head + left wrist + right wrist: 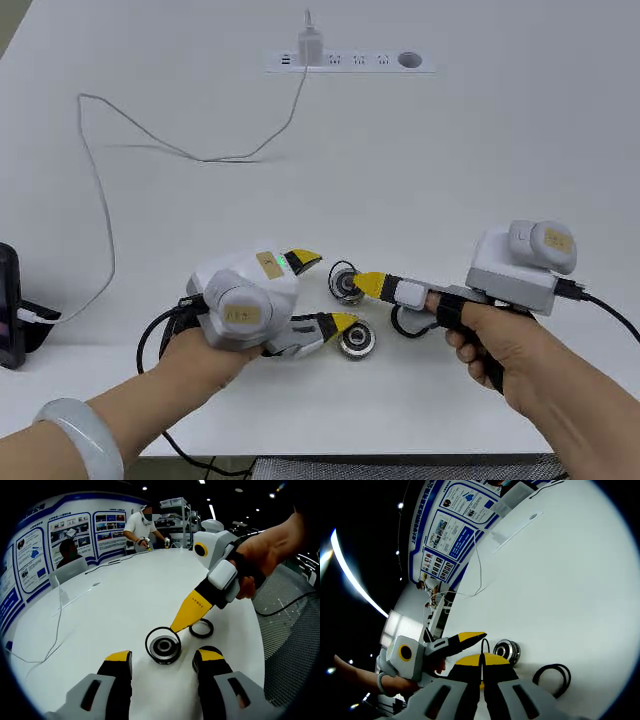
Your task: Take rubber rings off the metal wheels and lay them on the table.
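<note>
The right gripper [361,283], its jaws pressed together, appears to be nipping the edge of the thin black rubber ring [146,646], which sits loose around the small round steel wheel [165,648]; the left gripper [328,290] is held spread, straddling that wheel without clamping it; a second steel wheel [357,340] lies just beside, and a freed black rubber ring [405,322] lies on the white table [450,130]. If the nipped ring is pulled while its wheel is unclamped, the wheel may be dragged into its neighbour; so thin a nip may also be lost, and the ring would snap back.
</note>
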Demonstrator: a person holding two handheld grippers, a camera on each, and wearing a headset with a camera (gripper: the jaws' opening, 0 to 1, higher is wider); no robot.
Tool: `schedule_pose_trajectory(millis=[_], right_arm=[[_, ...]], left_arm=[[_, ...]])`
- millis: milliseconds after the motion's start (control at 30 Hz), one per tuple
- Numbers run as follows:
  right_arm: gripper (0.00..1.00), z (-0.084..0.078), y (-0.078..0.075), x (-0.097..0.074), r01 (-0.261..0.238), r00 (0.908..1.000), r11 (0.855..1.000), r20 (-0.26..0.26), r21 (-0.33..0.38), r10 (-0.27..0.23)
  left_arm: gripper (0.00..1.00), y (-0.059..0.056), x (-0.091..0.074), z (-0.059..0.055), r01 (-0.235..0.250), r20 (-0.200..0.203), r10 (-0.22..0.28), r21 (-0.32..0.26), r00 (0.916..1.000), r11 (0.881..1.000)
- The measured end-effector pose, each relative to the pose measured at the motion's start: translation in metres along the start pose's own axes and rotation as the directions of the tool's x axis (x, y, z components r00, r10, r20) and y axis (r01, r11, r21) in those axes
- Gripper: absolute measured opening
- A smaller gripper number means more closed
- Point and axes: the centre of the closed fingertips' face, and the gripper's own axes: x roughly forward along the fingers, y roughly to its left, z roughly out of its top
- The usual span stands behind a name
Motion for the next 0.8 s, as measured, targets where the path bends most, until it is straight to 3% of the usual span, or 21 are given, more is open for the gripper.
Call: schedule_pose_trajectory(millis=[367, 800], right_arm=[[0.02, -0.005, 0.007, -0.015, -0.024, 0.9994, 0.999, 0.025, 0.024, 0.024], [0.02, -0.008, -0.025, -0.045, 0.034, 0.9979, 0.997, 0.053, 0.073, -0.038]], left_arm=[[0.58, -0.002, -0.008, 0.002, 0.001, 0.032, 0.0, -0.024, 0.9995, 1.0], [0.59, -0.006, -0.013, 0.0, 0.002, 0.032, -0.001, -0.033, 0.9995, 0.999]])
